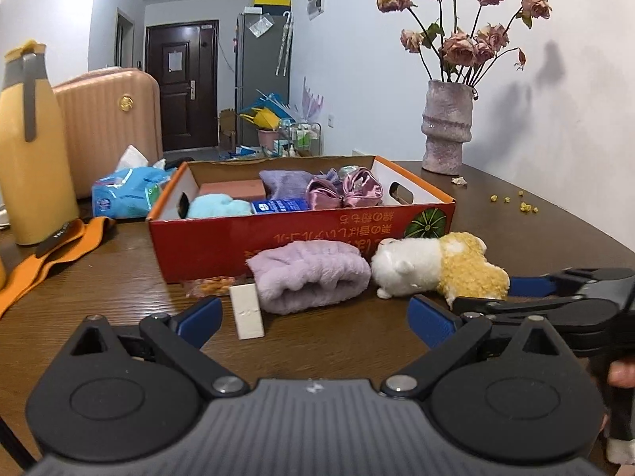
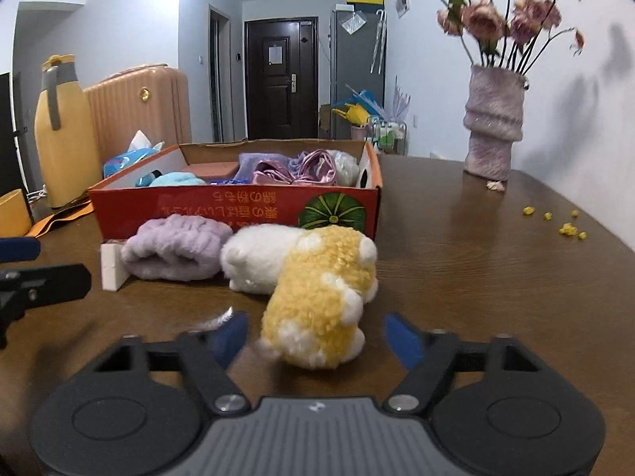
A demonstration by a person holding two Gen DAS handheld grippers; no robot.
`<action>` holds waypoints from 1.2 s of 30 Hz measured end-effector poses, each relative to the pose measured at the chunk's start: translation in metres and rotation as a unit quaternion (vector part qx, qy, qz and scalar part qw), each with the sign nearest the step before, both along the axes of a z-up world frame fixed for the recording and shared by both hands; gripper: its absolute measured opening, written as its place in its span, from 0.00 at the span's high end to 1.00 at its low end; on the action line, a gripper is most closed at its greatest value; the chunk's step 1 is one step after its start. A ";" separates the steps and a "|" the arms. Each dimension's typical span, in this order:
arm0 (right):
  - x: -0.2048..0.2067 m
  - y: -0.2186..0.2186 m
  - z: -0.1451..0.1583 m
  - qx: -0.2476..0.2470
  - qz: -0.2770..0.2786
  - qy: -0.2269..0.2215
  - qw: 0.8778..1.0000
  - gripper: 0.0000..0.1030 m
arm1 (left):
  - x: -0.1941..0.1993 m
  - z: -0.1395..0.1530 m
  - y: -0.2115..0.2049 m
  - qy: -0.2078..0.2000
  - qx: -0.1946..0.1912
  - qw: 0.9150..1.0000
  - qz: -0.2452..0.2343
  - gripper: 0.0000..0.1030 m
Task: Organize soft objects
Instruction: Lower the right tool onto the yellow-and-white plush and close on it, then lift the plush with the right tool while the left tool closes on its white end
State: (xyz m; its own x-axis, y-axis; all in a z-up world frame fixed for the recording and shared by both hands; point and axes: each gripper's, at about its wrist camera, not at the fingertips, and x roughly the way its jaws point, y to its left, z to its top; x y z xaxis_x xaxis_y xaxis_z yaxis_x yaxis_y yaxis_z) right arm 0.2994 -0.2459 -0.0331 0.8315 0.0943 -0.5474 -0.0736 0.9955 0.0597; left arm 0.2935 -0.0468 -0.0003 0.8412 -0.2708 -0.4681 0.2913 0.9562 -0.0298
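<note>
Both tools are spread: the right tool [image 2: 315, 335] straddles the plush [image 2: 317, 297] untouched, the left tool [image 1: 315, 315] faces bare desk [image 1: 119, 285] before the box [image 1: 301, 238].

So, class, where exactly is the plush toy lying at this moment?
In both views the plush toy lies on the table before the red box, right of the lilac headband.

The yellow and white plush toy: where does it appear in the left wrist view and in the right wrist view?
Left wrist view: the plush toy lies right of centre on the table, beside the purple fluffy cloth.
Right wrist view: the plush toy lies at centre, its near end between the open fingers of the right tool.
Shared landmark: the red cardboard box right behind the toy.
</note>
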 end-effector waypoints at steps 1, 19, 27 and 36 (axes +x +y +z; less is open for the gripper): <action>0.001 0.000 -0.002 0.002 0.001 0.002 1.000 0.48 | 0.001 -0.001 -0.001 0.001 0.000 1.000 -0.003 0.01; -0.106 -0.017 0.034 0.101 0.176 -0.036 0.979 0.57 | -0.043 -0.014 -0.001 0.039 -0.070 0.990 -0.118 0.22; -0.068 -0.010 0.059 0.140 0.129 -0.035 0.981 0.64 | -0.052 -0.004 0.024 0.017 -0.117 0.983 -0.140 0.17; -0.037 0.008 0.067 0.148 0.130 -0.016 0.980 0.65 | -0.032 -0.025 0.005 0.006 -0.022 0.993 -0.117 0.38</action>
